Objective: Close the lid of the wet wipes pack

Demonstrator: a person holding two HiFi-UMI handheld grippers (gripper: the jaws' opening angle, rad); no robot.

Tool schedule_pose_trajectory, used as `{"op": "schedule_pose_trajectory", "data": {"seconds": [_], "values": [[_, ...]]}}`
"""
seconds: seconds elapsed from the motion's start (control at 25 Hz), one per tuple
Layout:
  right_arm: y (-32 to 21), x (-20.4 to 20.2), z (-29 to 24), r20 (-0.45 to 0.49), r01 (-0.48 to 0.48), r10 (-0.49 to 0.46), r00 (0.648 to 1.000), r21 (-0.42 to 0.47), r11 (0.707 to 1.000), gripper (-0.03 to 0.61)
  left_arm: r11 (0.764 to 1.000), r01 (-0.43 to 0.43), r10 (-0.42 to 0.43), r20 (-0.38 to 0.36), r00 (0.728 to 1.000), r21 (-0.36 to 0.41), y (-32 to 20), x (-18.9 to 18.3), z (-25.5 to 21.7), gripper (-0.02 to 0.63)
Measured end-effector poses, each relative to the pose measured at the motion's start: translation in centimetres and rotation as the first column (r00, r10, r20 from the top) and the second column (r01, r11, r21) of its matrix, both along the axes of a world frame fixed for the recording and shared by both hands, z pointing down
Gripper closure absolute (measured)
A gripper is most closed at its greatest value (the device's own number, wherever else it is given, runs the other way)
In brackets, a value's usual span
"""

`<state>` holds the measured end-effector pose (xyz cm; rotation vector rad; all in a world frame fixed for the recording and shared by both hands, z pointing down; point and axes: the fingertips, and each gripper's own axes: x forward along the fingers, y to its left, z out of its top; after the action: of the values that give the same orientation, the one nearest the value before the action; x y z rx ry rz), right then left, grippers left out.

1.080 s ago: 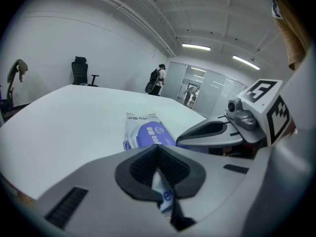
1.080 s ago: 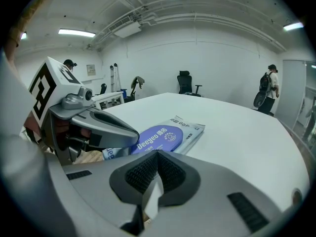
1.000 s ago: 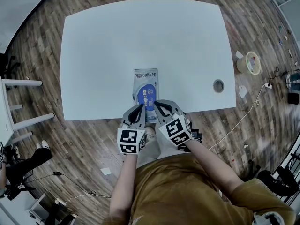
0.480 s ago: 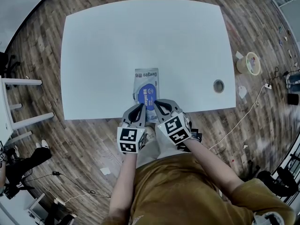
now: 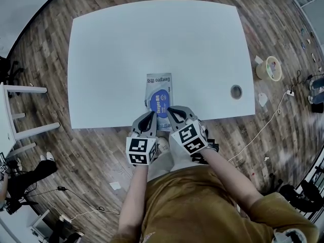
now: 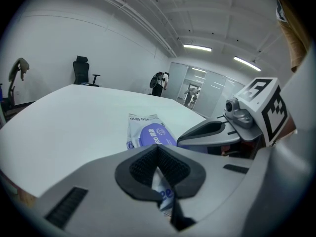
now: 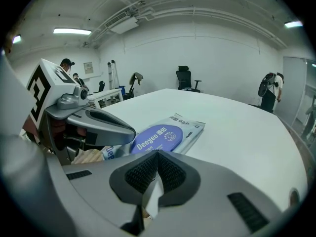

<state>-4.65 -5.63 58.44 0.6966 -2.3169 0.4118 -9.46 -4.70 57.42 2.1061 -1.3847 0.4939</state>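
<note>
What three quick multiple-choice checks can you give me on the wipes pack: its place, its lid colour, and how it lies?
1. Where on the table is the wet wipes pack?
A. far left corner
B. near edge, by the person
C. far right corner

2. What colour is the oval lid?
A. red
B. green
C. blue

3. How does the pack lie?
A. flat on the table
B. standing on end
C. lifted off the table

Answers: 1 B, the head view shows it at the edge nearest the person. 2 C, the oval reads blue in every view. 3 A, both gripper views show it flat on the tabletop.
</note>
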Motion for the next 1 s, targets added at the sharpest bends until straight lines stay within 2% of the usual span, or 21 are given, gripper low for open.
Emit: {"op": "schedule_pose_trajectory", "data": {"seconds": [0.12, 0.2, 0.52, 0.76, 1.0], "values": [[0.1, 0.0, -0.3, 0.006, -0.006, 0.005, 1.0, 0.006, 1.0, 0.572, 1.0, 0.006, -0.006, 0.006, 1.0, 0.003, 0.3, -0.4, -0.2, 0.618], [0.0, 0.1, -0.8, 0.05, -0.029, 0.028, 0.998, 0.006, 1.0, 0.572, 1.0, 0.011, -0.011, 0.011, 1.0, 0.014, 0.4, -0.5, -0.5, 0.618], [-2.0, 3.1, -4.8, 0.198, -0.19, 0.175, 0.964, 0.057, 0.98, 0.572, 0.997, 0.0, -0.003, 0.04, 0.999, 0.073, 0.6, -0.4, -2.6, 0.618], [-3.0, 6.4, -7.2, 0.222, -0.268, 0.238, 0.946, 0.117, 0.956, 0.572, 0.994, 0.0, -0.007, 0.056, 0.998, 0.111, 1.2, -0.6, -4.2, 0.618], [-1.5, 7.2, -9.2, 0.246, -0.305, 0.262, 0.933, 0.155, 0.94, 0.571, 0.989, 0.014, -0.027, 0.083, 0.996, 0.146, 2.3, -1.1, -5.7, 0.618]]}}
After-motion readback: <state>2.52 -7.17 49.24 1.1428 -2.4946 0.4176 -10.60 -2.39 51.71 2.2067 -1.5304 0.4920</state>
